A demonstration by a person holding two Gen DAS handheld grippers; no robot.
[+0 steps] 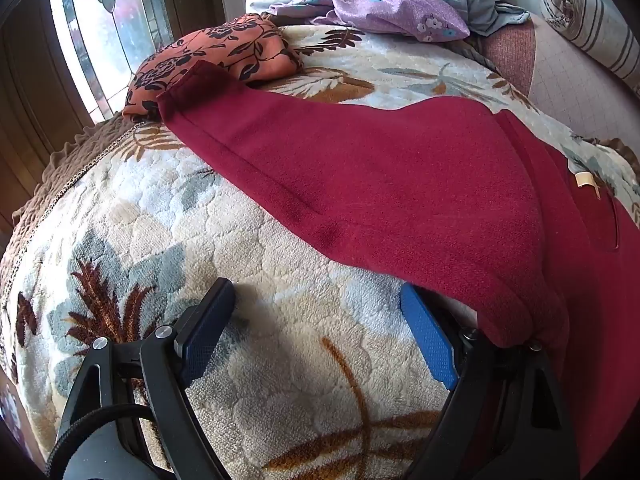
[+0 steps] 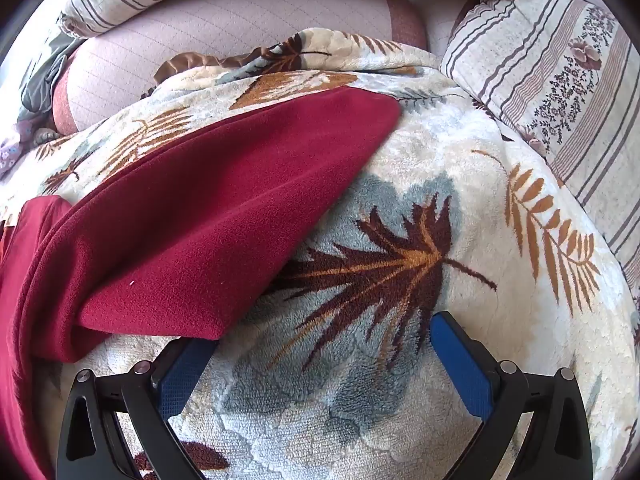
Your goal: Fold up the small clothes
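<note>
Bright daylight from the window [image 1: 104, 32] — soft shadows, strong fisheye edge distortion.

Garment [image 1: 400, 184] lies on blanket [image 1: 280, 320], pillow [image 2: 560, 80] behind.

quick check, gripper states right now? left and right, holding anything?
Left gripper: open, holding nothing; the red garment lies against its right finger.
Right gripper: open, holding nothing; garment edge overlaps its left finger, over the leaf-print blanket.

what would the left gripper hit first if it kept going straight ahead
Probably the red fleece garment, which lies across its line; the open left gripper first passes over bare leaf-patterned blanket. Depth is unclear.
</note>
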